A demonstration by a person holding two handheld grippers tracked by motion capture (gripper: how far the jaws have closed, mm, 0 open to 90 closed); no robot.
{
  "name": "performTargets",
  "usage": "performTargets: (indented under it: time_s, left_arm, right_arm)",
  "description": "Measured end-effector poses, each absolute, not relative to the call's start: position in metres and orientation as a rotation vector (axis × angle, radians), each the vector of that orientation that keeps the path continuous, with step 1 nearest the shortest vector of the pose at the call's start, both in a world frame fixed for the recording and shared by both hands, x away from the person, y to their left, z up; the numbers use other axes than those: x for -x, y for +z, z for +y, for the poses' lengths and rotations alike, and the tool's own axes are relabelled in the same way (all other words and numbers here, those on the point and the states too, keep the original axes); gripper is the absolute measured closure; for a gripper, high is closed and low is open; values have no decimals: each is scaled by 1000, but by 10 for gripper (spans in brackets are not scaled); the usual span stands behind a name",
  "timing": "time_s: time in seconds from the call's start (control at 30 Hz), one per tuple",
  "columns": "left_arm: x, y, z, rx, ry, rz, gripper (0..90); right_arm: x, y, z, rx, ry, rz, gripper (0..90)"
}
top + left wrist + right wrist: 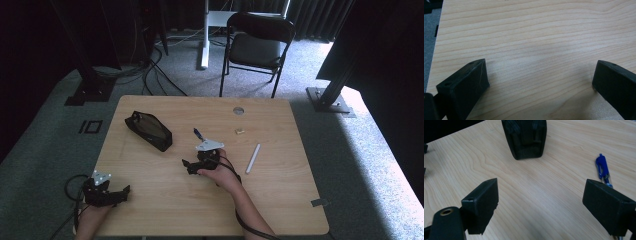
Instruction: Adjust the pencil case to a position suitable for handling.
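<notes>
Both tongs gape wide and grip nothing. The right tongs hover mid-bench, facing the black pouch at far left, with the blue pen just beside their right jaw. The left tongs sit at the bench's near-left corner over bare wood. The high view adds a white stick to the right.

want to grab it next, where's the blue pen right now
In the high view the blue pen lies mid-table, just beyond the right claw, between the black pouch and the white stick.
</notes>
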State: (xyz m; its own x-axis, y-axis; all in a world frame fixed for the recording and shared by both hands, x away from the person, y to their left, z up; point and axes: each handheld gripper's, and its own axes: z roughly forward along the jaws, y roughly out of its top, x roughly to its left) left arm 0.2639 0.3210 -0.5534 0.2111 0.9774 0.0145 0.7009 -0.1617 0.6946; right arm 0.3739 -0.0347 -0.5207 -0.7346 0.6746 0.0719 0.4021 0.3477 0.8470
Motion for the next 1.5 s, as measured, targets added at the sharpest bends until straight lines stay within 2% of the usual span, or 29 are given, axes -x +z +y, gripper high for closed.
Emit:
performTargets:
  time_s: [0.87, 1.33, 1.4, 1.5]
  left_arm:
    - [-264, -553, 321, -1932, 643, 1550, 6]
    - [-264, -553, 321, -1932, 643, 1550, 5]
    - [-264, -553, 321, -1932, 643, 1550, 6]
    - [-264, -553, 321, -1931, 643, 1550, 5]
  right_arm:
    - [-395, -518, 14, -897, 1382, 2334, 145]
    - [-407, -511, 38, -847, 1396, 2252, 283]
    - [-410, -510, 39, -843, 1399, 2218, 345]
    - [-414, -509, 41, -870, 1398, 2206, 373]
